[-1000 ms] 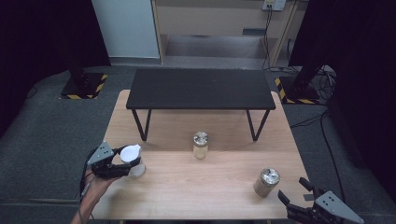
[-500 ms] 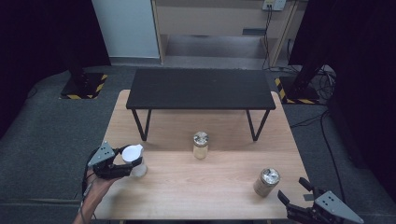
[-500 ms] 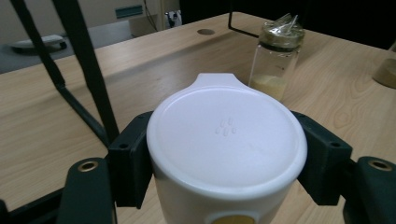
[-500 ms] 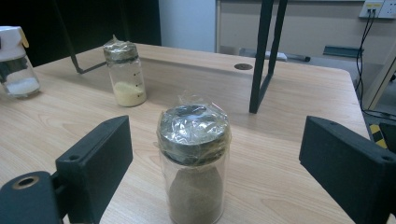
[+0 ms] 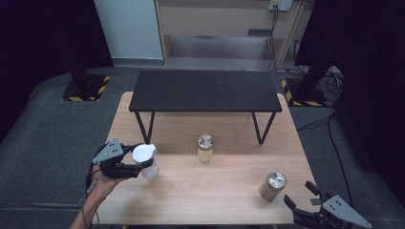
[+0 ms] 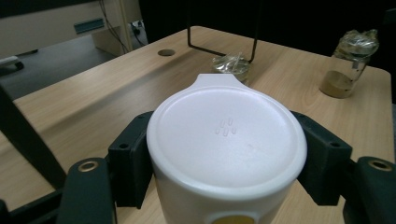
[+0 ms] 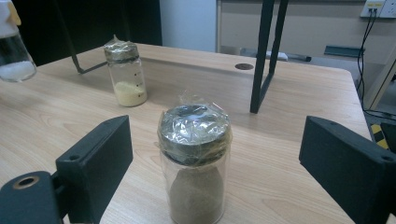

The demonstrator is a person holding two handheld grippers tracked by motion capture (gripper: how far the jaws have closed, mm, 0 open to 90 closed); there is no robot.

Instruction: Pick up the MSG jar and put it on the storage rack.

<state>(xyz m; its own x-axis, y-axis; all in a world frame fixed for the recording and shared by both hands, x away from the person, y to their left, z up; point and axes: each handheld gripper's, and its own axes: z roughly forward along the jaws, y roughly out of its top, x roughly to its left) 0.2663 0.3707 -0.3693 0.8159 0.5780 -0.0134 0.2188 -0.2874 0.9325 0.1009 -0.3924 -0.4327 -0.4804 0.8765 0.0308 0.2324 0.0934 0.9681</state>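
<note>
Start at the left edge of the counter (image 5: 191, 200): your left claw (image 5: 139, 164) is clamped on the white-lidded container (image 5: 145, 160), one black jaw pressing each side just under the lid. In the left gripper view the white lid (image 6: 226, 135) sits squarely between the jaws with its small spout tab pointing away from you.

Compared with a second ago, the container has risen a little and shifted slightly inward, so it looks to have come off the wood and to be carried now, not resting. I judge from this that the pick is done and the transport has begun. Keep it level, since the right gripper view shows white powder in its clear body (image 7: 14, 60).

Moving toward the middle, the jar of pale yellow powder (image 5: 205, 149) stands upright and untouched, just in front of the black low table (image 5: 205, 90), well apart from both claws. It has a crinkled film cover over its mouth.

Further right, the jar of brown powder (image 5: 273, 186) stands upright near the front right corner, also film-covered. Your right claw (image 5: 298, 204) sits just beyond it at the counter's edge, where it was a second ago, jaws spread wide and holding nothing. In the right gripper view the brown jar (image 7: 195, 163) stands centred between the two jaws with clear space on both sides, so a grip there looks ready but not taken.
</note>
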